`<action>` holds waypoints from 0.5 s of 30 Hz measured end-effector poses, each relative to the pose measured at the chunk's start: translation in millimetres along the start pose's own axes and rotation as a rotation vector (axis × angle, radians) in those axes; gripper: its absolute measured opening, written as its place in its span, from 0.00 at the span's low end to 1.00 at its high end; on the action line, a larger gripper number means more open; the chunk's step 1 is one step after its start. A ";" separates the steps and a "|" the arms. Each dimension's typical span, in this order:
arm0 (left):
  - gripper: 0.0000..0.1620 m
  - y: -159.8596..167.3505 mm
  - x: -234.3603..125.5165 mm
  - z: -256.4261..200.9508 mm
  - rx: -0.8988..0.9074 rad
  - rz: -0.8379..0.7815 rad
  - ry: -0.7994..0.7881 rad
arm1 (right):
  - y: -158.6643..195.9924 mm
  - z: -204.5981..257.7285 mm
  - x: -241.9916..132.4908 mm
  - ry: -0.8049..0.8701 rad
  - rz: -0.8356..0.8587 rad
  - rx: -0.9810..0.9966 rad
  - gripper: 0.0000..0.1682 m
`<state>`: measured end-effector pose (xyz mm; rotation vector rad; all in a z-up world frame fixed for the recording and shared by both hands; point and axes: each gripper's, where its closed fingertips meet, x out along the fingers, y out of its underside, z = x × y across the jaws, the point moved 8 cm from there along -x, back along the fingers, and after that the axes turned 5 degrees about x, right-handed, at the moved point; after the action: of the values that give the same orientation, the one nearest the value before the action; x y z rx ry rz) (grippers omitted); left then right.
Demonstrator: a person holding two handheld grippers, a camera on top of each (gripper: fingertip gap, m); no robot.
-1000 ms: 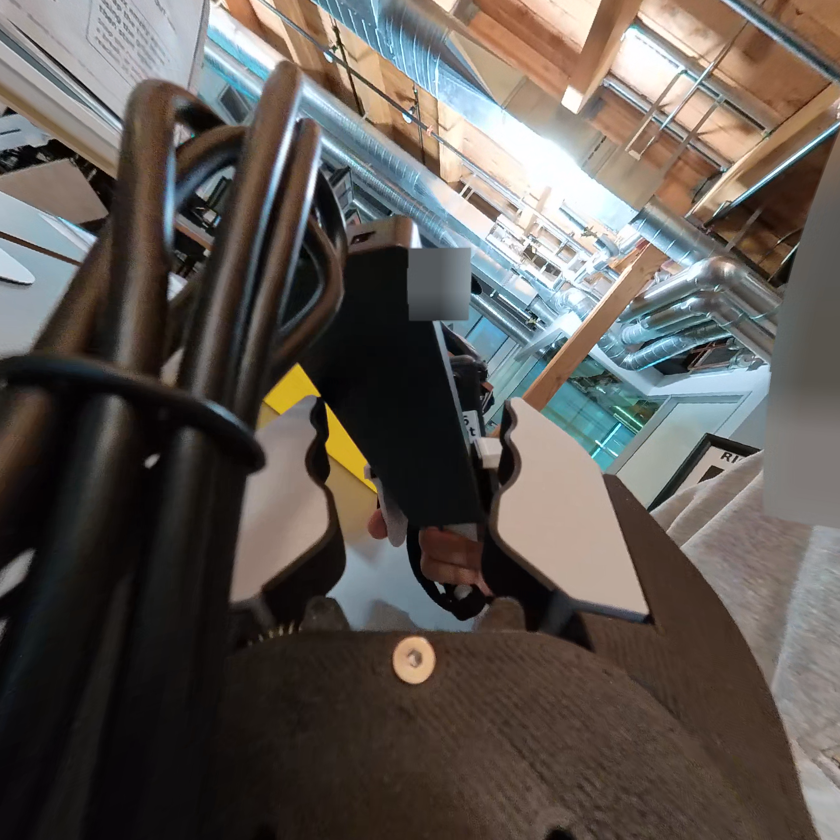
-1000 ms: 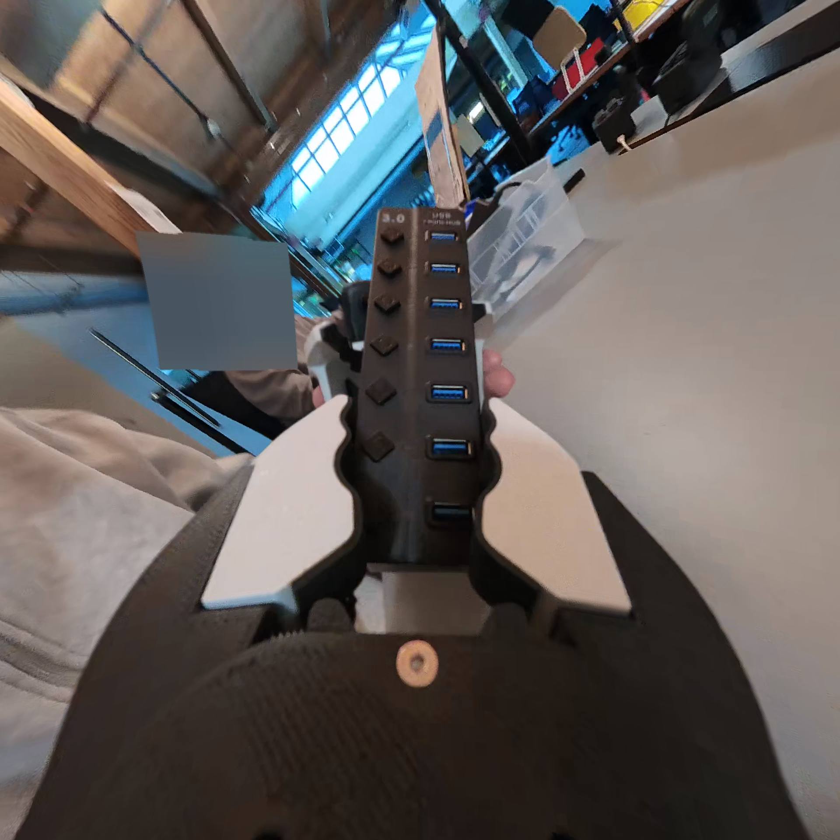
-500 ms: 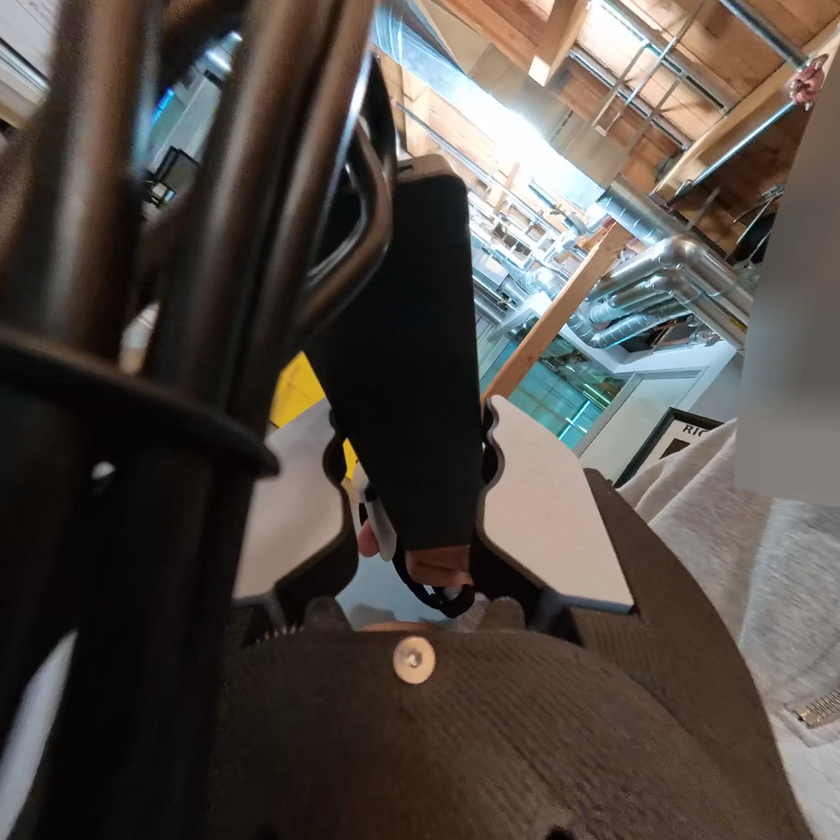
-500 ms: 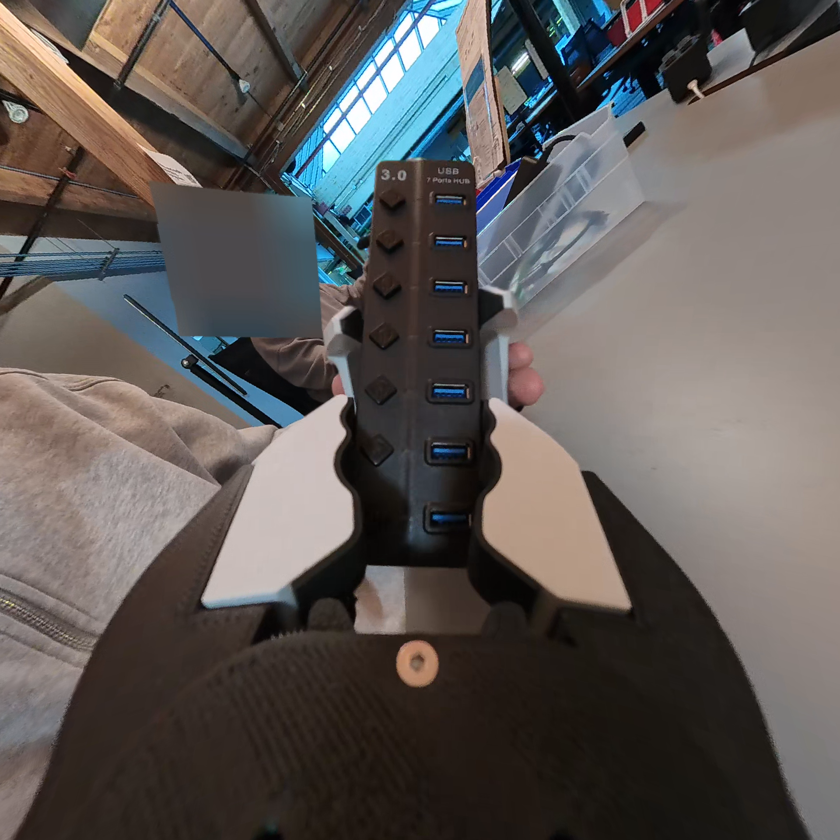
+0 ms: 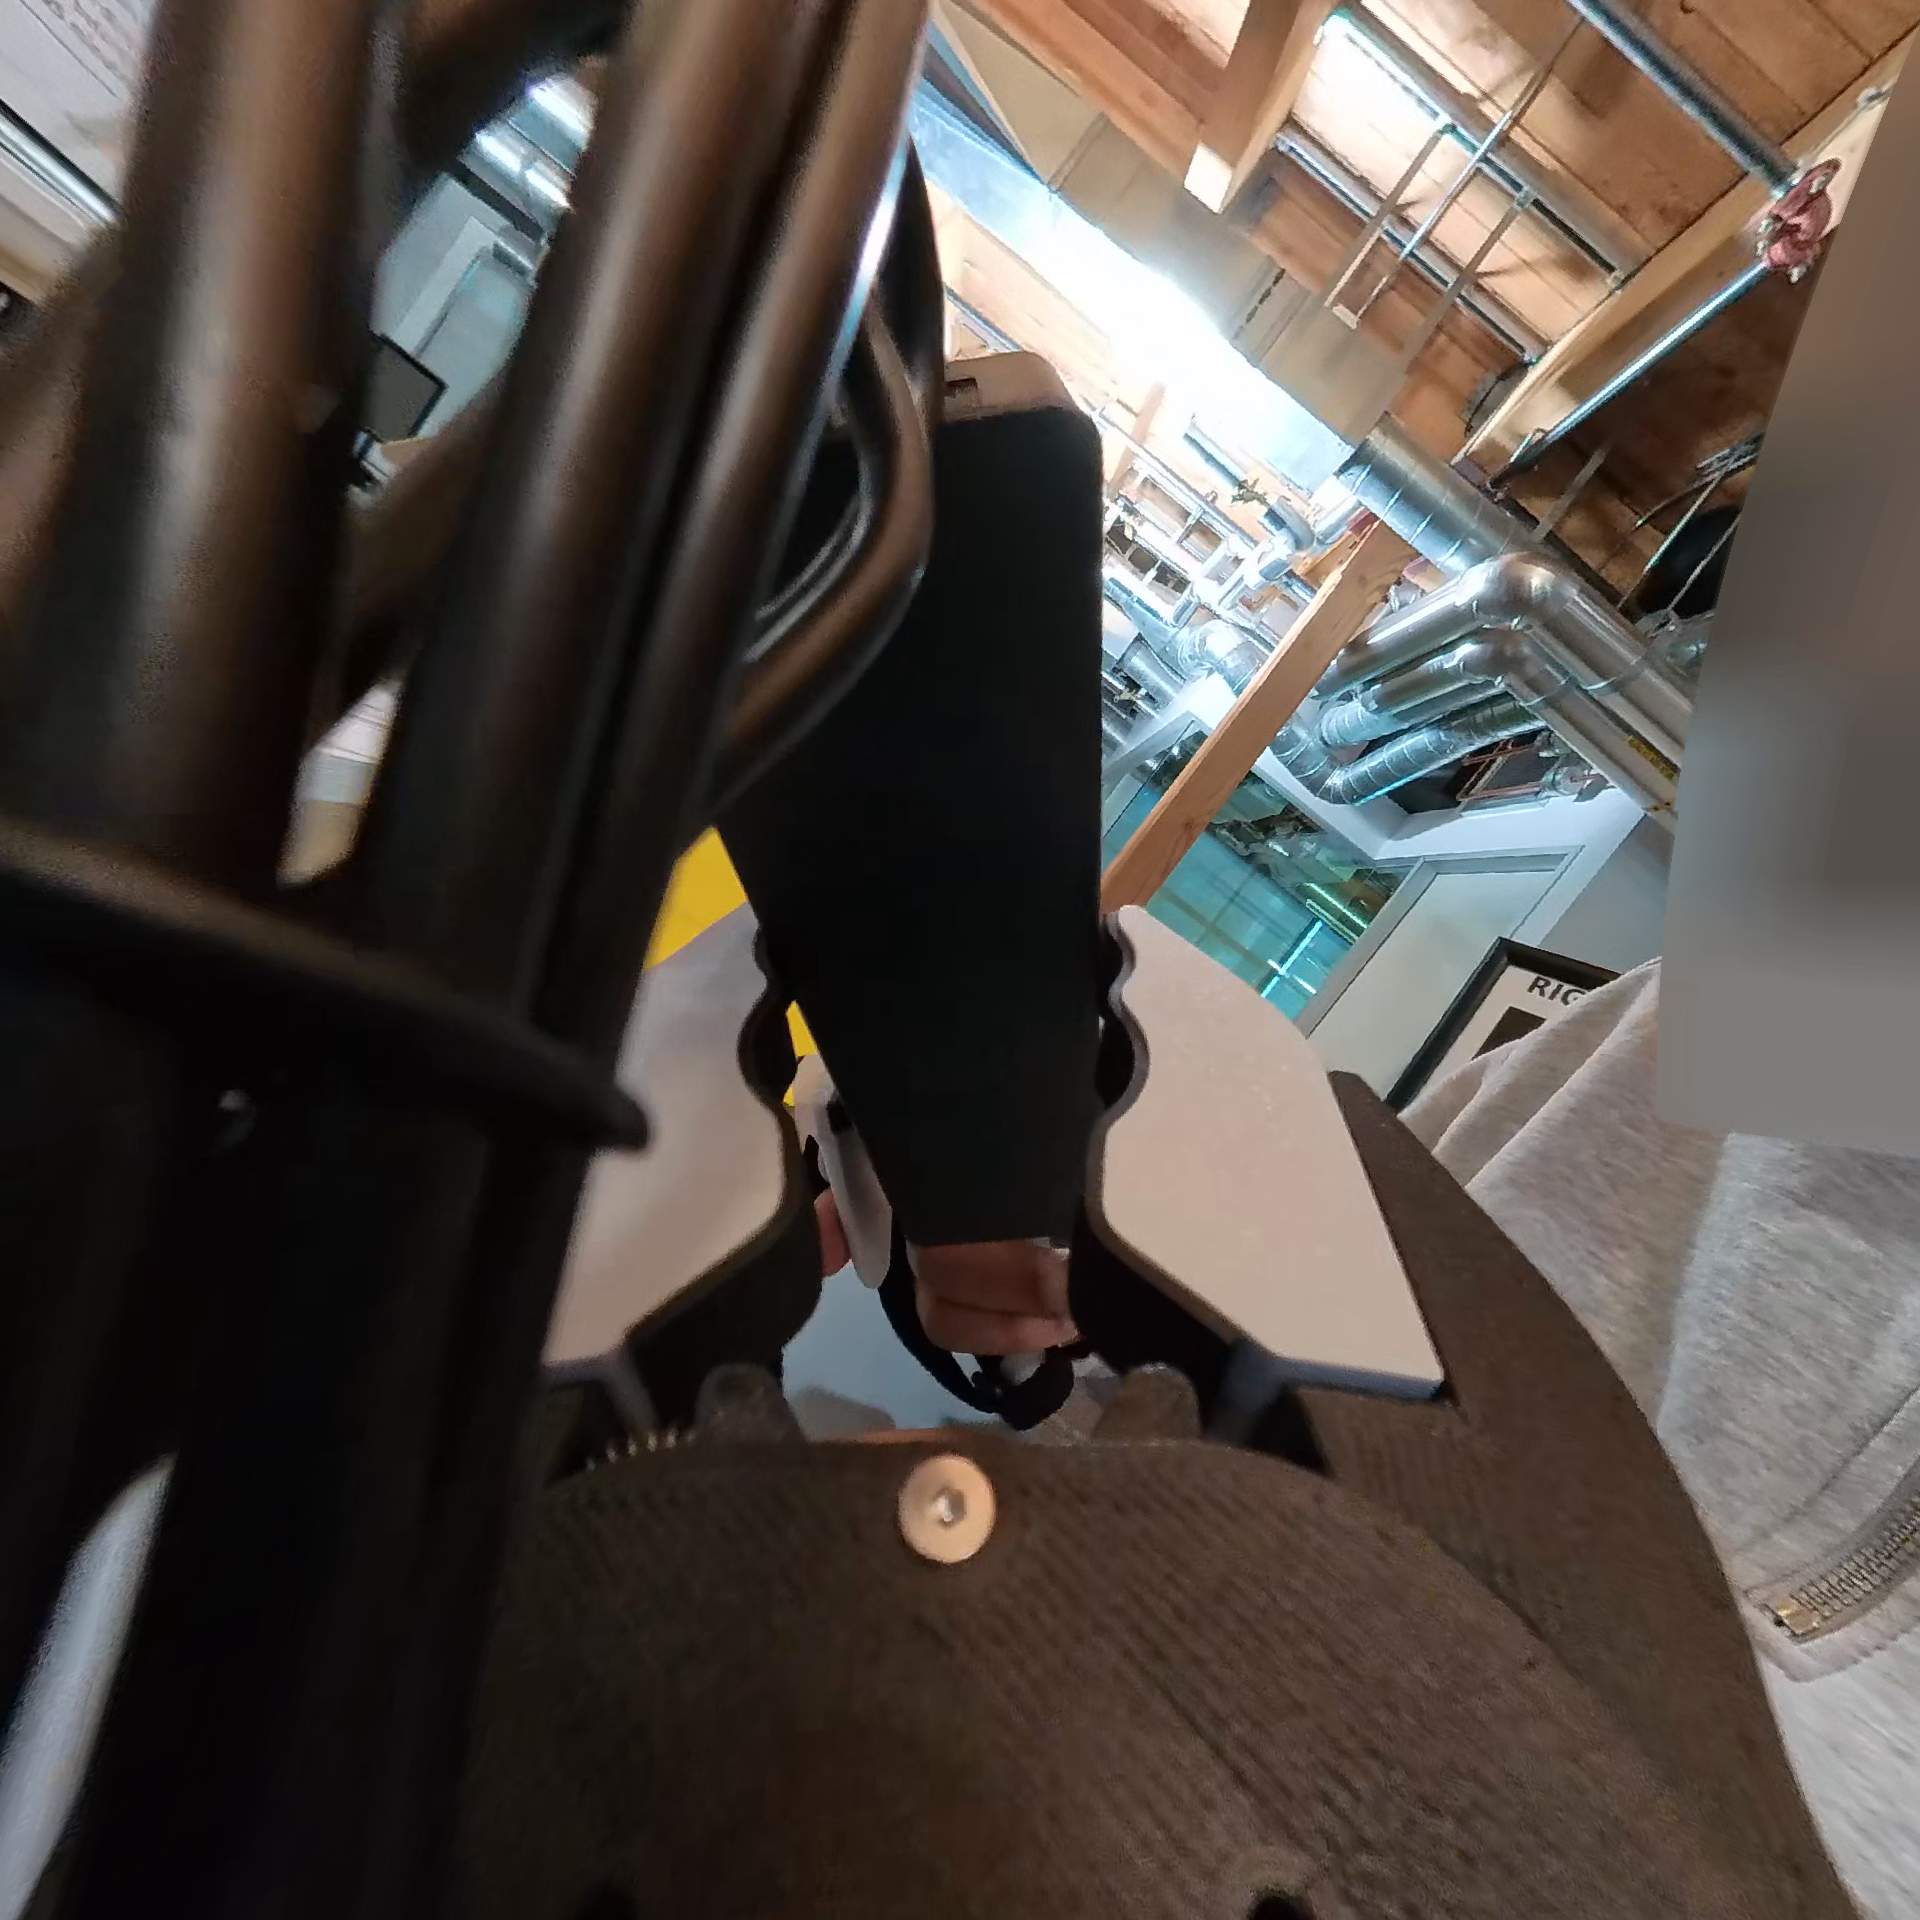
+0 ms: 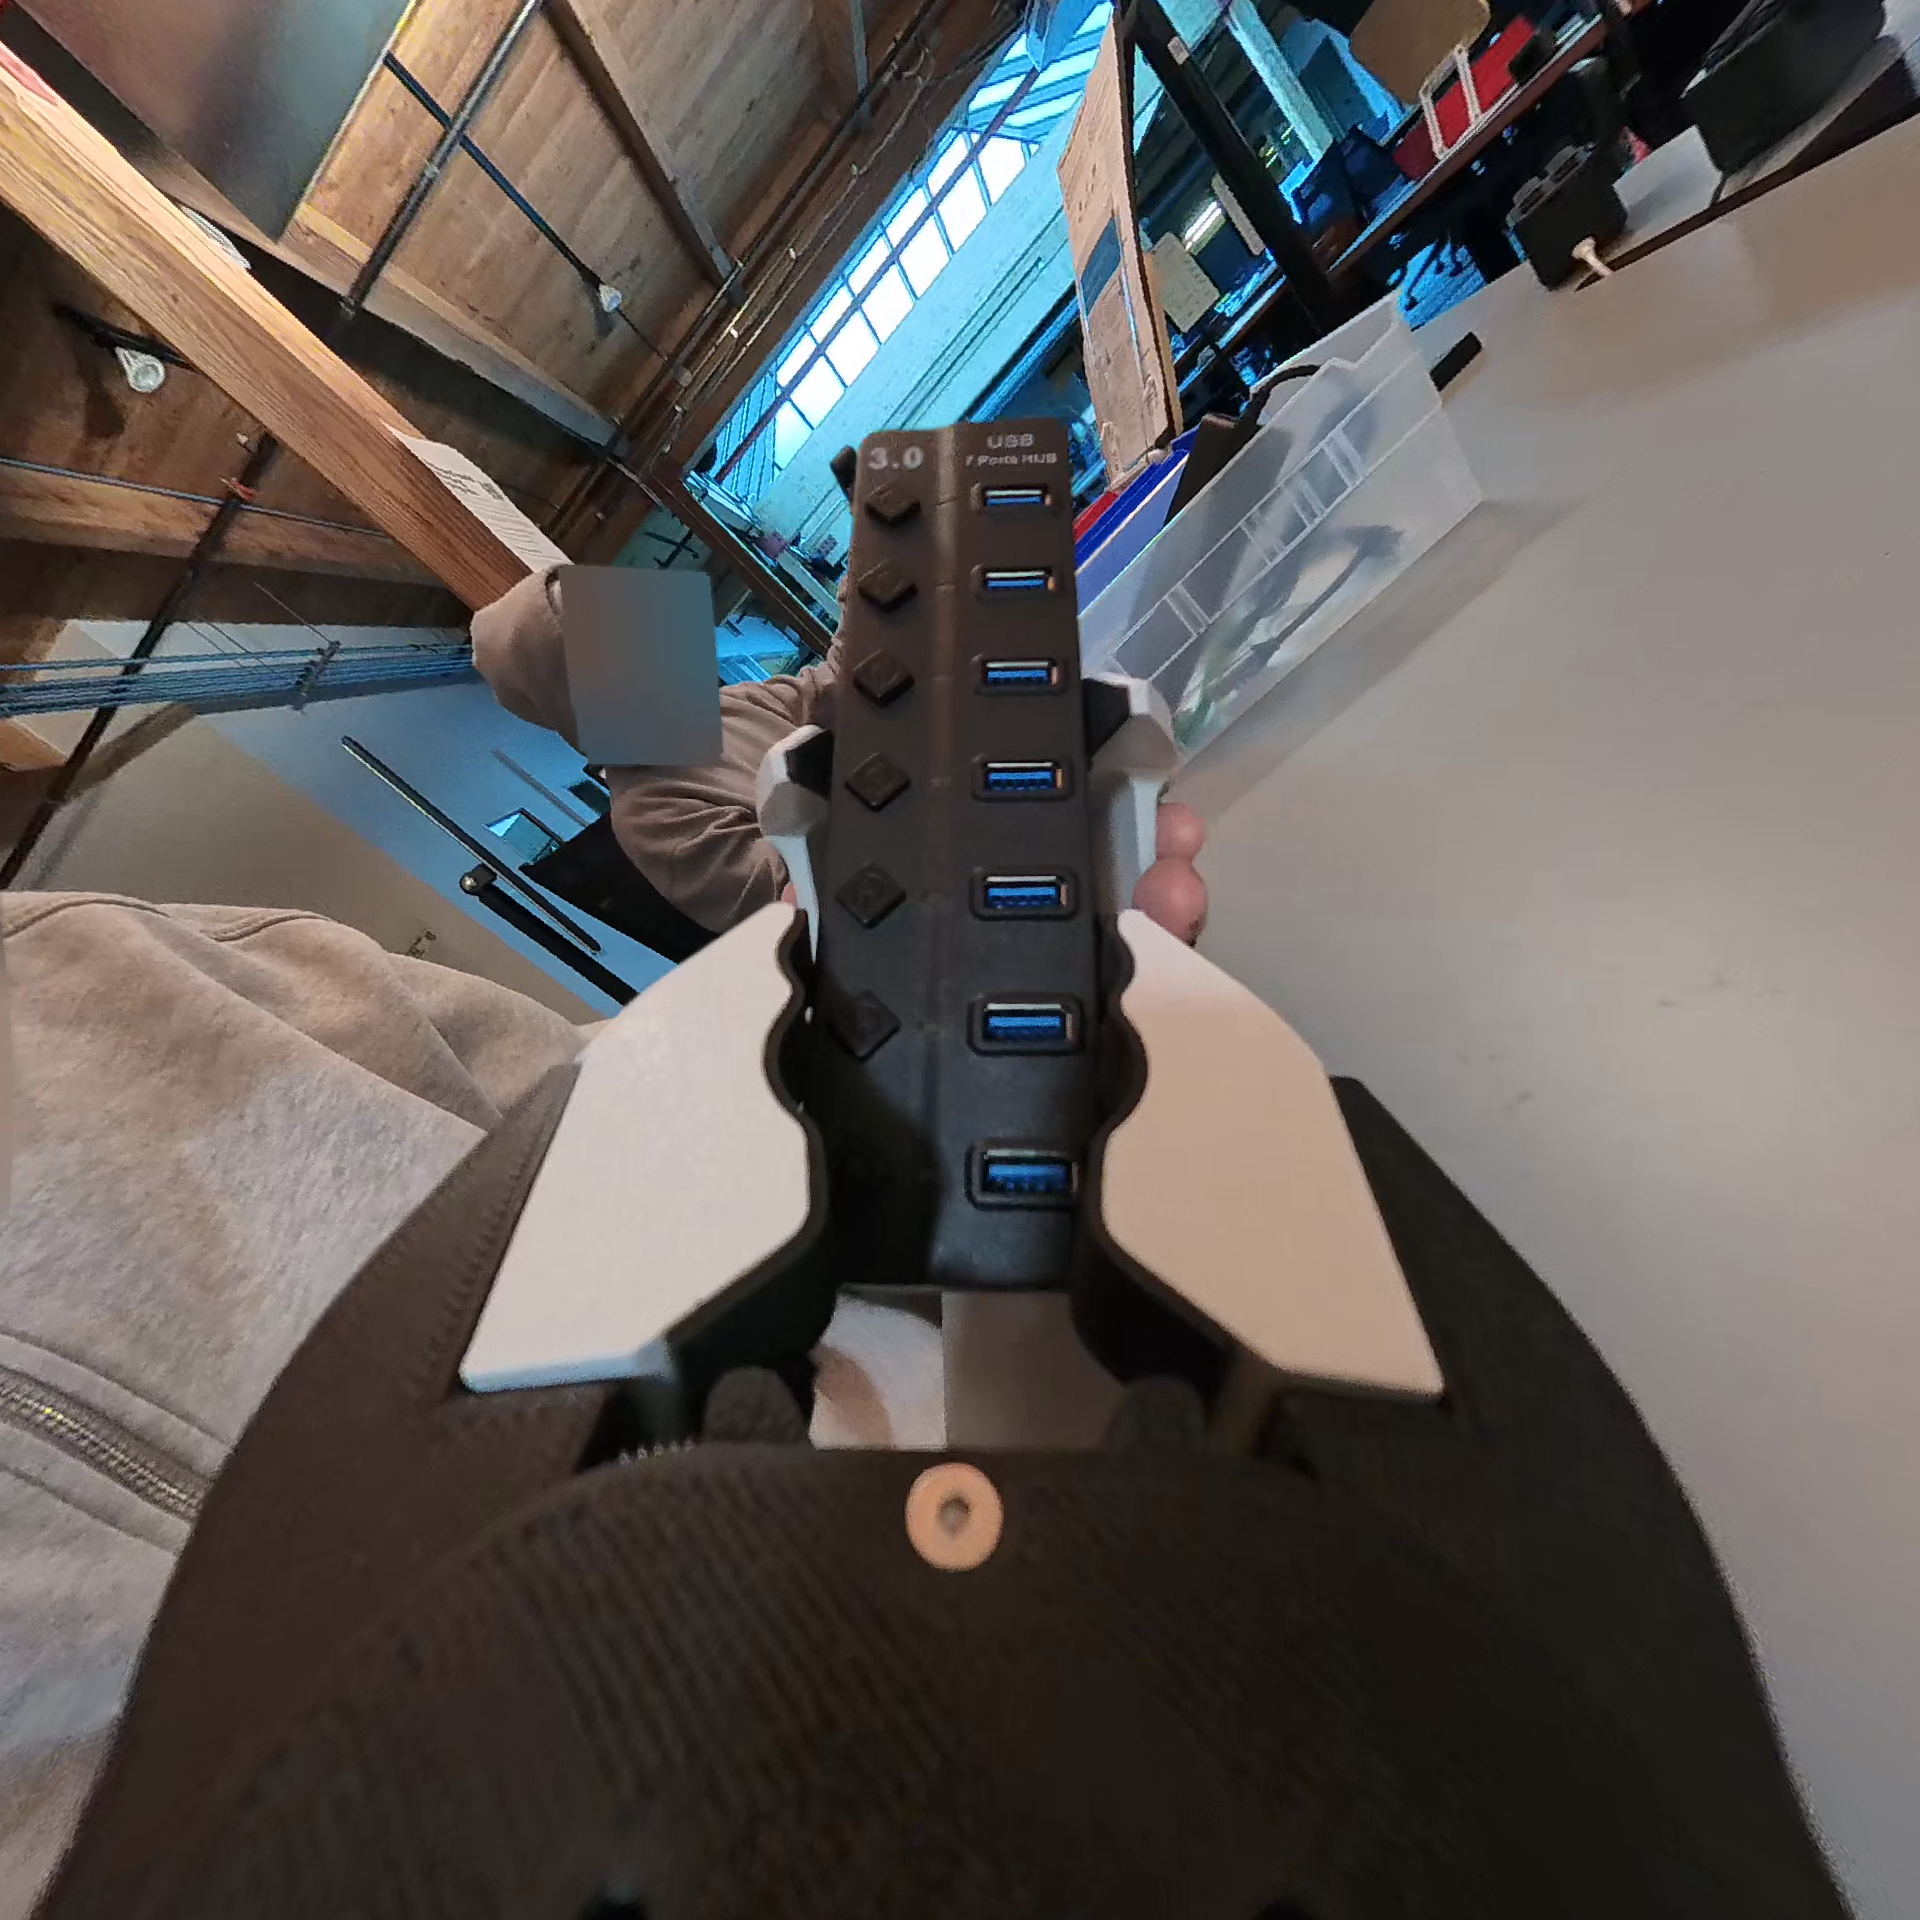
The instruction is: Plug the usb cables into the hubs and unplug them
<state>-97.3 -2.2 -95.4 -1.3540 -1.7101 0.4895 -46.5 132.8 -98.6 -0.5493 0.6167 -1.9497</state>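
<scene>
Both your right hand-held gripper (image 6: 951, 1049) and left hand-held gripper (image 5: 940, 1070) clamp the hub (image 6: 961, 831); keep it level, blue ports unobstructed, before fetching cables (image 5: 499, 520).

Black hub (image 6: 961, 862) with blue ports (image 6: 1023, 894); white-fingered tool (image 6: 951, 1122)

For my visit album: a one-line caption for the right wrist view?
Right gripper clamps a black USB hub, its blue ports empty, above a white table.
</scene>
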 end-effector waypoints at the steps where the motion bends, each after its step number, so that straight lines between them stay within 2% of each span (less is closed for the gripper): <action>1: 0.35 -0.4 -0.2 -0.1 0.007 -0.001 -0.003 | -0.5 -0.3 -0.6 0.000 -0.004 0.003 0.32; 15: 0.34 -6.1 -3.9 0.9 0.009 -0.038 -0.006 | -2.6 -1.6 -2.2 0.002 -0.018 0.012 0.31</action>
<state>-101.5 -7.6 -92.8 -1.3128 -1.7331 0.4790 -48.3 136.0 -98.4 -0.5470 0.6023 -1.9698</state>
